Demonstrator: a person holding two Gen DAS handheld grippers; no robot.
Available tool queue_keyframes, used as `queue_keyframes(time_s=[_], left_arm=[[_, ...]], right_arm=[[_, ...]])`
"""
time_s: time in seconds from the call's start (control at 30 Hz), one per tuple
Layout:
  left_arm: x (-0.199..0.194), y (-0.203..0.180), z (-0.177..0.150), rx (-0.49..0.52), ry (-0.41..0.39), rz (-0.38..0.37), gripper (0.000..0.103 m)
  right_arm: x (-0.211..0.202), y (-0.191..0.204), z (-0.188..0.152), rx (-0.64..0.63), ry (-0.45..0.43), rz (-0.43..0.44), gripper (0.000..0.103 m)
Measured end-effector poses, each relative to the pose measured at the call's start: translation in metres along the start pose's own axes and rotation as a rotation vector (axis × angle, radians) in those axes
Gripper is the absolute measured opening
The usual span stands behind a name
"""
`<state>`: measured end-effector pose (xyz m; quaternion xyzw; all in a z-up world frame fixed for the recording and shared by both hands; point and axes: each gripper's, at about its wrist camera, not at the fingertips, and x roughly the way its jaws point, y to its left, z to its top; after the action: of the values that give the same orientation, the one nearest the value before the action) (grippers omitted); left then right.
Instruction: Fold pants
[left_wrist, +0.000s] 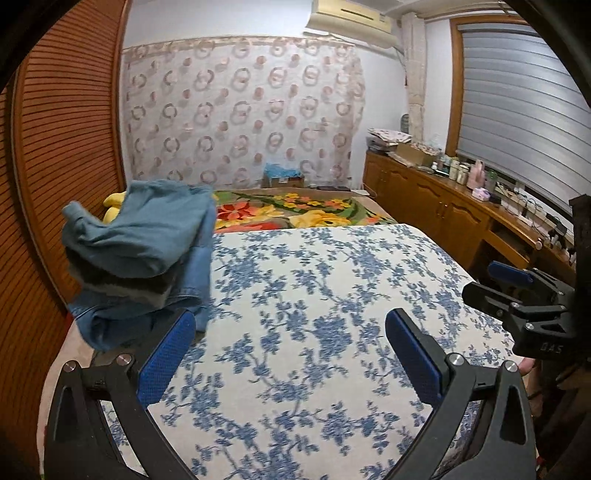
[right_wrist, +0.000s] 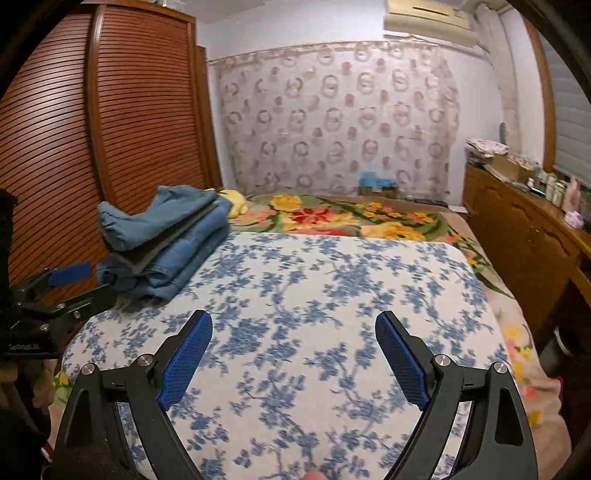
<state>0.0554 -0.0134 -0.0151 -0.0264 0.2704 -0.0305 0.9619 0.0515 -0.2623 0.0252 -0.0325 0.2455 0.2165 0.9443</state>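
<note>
The folded pants (right_wrist: 162, 243) sit in a pile at the far left corner of my blue flower mat (right_wrist: 332, 280), right by the edge. The top pair looks lumpy and leans a bit – if I bump the pile, it could slide off or come undone. My left gripper (left_wrist: 290, 349) is close to it, so that side is the risky one. My right gripper (right_wrist: 293, 354) is further off, over the bare middle of the mat. Both point forward and a little down, with their jaws spread wide – nothing is held in either one
</note>
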Motion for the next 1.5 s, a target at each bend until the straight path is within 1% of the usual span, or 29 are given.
queue_keyframes(time_s=[0.27, 0.43, 0.7, 1.03, 1.33, 1.5], left_arm=[[0.002, -0.016, 0.007, 0.014, 0.012, -0.014, 0.103], [-0.004, -0.017, 0.014, 0.01, -0.004, -0.024, 0.103], [-0.027, -0.016, 0.023, 0.011, -0.042, -0.019, 0.103], [-0.052, -0.017, 0.031, 0.024, -0.092, -0.008, 0.103], [-0.07, -0.012, 0.036, 0.022, -0.139, 0.011, 0.103], [-0.076, -0.011, 0.037, 0.027, -0.157, 0.01, 0.103]], right_arm=[[-0.012, -0.011, 0.002, 0.026, -0.012, -0.054, 0.091], [-0.021, -0.009, 0.006, 0.03, -0.035, -0.07, 0.091], [-0.041, -0.002, 0.01, 0.022, -0.077, -0.066, 0.091], [-0.056, 0.003, 0.011, 0.011, -0.128, -0.062, 0.091], [-0.063, 0.001, 0.012, 0.011, -0.174, -0.077, 0.091], [-0.065, -0.001, 0.009, 0.019, -0.181, -0.074, 0.091]])
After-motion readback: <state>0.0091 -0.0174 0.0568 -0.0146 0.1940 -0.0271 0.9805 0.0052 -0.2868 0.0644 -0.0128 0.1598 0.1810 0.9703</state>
